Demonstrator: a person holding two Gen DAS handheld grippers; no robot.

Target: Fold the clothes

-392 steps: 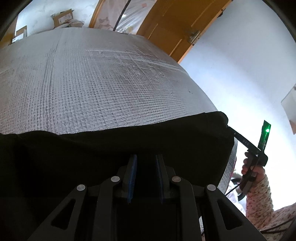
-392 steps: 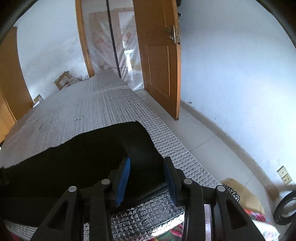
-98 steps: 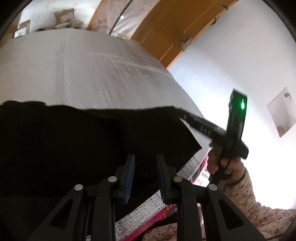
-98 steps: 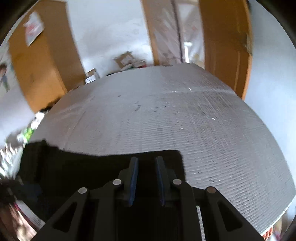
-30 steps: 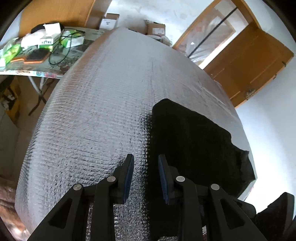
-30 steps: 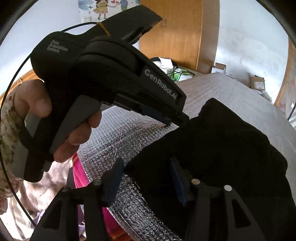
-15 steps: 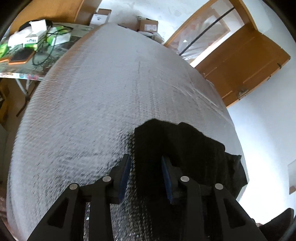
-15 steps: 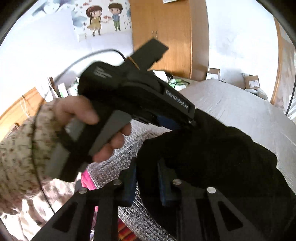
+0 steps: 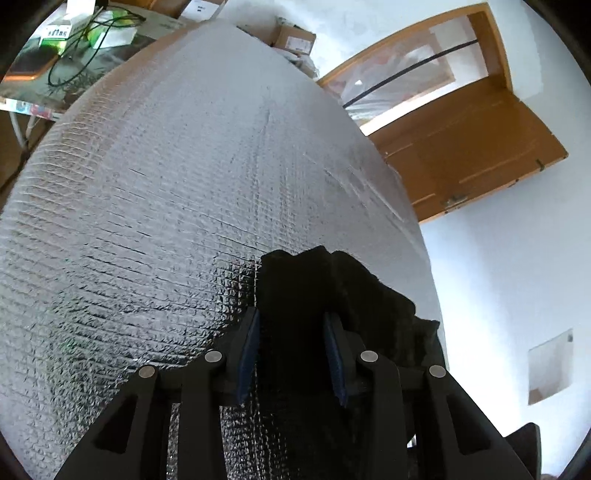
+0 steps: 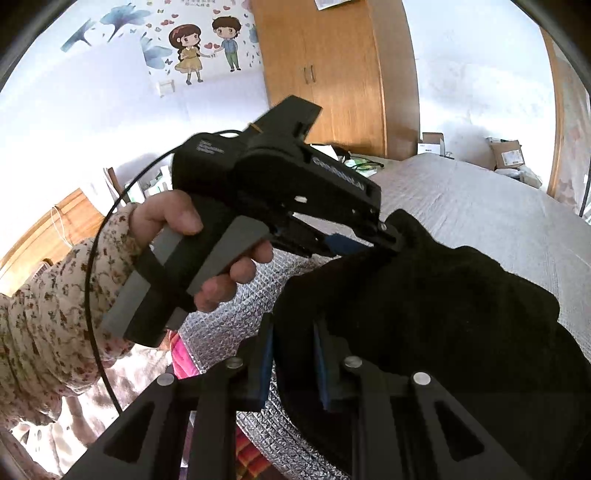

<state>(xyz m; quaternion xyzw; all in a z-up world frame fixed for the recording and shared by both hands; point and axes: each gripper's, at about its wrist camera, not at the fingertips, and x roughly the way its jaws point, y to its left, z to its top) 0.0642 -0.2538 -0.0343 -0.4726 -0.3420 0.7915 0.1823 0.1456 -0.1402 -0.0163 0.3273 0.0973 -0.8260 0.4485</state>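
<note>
A black garment [image 9: 332,295] lies bunched at the near right edge of the silver quilted bed cover [image 9: 166,184]. My left gripper [image 9: 291,332] has its blue pads on either side of a fold of the garment and holds it. In the right wrist view the garment [image 10: 443,314] fills the lower right. My right gripper [image 10: 291,343] is shut on its near edge. The left gripper [image 10: 388,236], held in a hand, also shows there, its tip in the cloth's far edge.
A wooden door [image 9: 461,155] stands open at the far right. Cardboard boxes [image 9: 295,37] sit behind the bed. A cluttered desk [image 9: 74,33] is at the far left. A wooden wardrobe [image 10: 332,74] stands by the wall with cartoon stickers.
The garment has been gathered into a smaller bunch toward me. My left gripper now holds a thicker fold of it. The left hand has moved slightly away from the right camera.
</note>
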